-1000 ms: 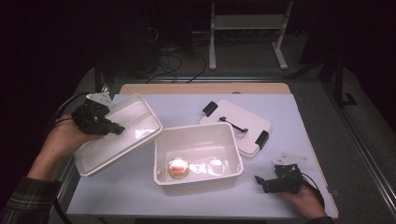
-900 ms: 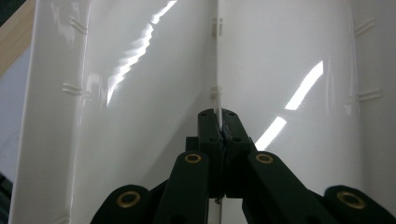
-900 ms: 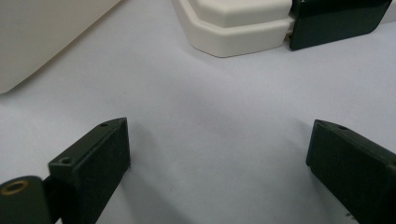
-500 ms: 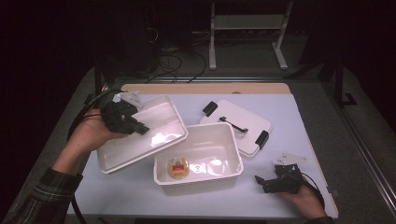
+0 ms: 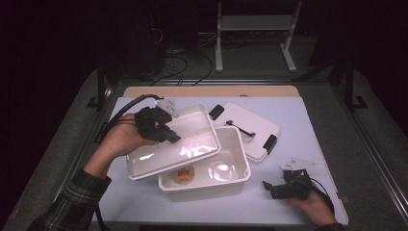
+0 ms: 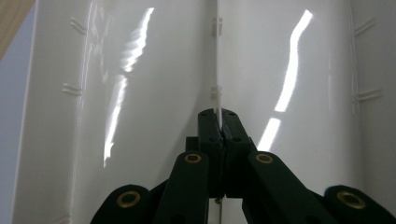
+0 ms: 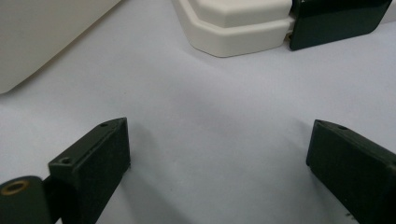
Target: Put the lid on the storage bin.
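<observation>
As the earlier pictures show, change: the left gripper (image 5: 161, 130) has carried the inner tray (image 5: 175, 144) rightward; it now hangs tilted over the bin's left half, so seating it looks close.
Left tool: jaws pinched tight on the tray's thin wall (image 6: 217, 70).
Right tool: right gripper (image 5: 276, 188) rests on the table (image 5: 308, 120), jaws wide apart, holding nothing.
Bin (image 5: 226, 185): holds a round orange-topped item (image 5: 185, 173).
Lid (image 5: 250, 126): lies just beside the bin, black latches visible.

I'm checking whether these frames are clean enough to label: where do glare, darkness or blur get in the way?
High view: the room behind the table is nearly black, and glare streaks cross the lid. Left gripper view: long bright reflections run down the glossy lid, while the left gripper is sharp. Right gripper view: even light, soft shadows, and the right gripper slightly soft.
</observation>
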The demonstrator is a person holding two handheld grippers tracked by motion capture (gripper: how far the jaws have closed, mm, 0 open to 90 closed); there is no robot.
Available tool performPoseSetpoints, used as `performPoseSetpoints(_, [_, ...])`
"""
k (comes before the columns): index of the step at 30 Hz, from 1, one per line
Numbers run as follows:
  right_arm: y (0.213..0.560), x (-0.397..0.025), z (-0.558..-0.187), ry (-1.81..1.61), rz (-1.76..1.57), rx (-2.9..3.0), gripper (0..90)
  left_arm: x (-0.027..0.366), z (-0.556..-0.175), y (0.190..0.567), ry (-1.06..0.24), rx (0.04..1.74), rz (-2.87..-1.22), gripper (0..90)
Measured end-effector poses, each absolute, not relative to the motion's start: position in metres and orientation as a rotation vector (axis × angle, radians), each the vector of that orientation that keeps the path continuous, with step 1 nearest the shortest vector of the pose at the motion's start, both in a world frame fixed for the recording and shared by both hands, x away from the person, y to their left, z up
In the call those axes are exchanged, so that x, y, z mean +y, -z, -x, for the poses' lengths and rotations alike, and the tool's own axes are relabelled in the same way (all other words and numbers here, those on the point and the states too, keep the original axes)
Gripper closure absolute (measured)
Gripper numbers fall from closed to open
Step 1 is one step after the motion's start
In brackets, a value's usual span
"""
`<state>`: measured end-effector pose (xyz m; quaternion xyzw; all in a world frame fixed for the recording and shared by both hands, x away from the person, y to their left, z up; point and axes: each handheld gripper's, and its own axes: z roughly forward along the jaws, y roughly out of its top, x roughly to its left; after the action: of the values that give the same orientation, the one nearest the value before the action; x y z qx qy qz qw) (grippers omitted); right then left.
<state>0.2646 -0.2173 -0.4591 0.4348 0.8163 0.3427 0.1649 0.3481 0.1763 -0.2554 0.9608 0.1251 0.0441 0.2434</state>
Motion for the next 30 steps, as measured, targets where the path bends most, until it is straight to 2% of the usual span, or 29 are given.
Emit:
performPoseSetpoints(17, [0.459, -0.217, -0.265, -0.976, -1.238, 2.326, 5.7, 0.123, -0.346, 0.269, -0.06, 0.215, -2.646, 88.5])
performPoseSetpoints(30, [0.459, -0.217, -0.264, -0.977, -1.241, 2.326, 5.7, 0.101, -0.343, 0.284, -0.03, 0.159, -2.689, 88.5])
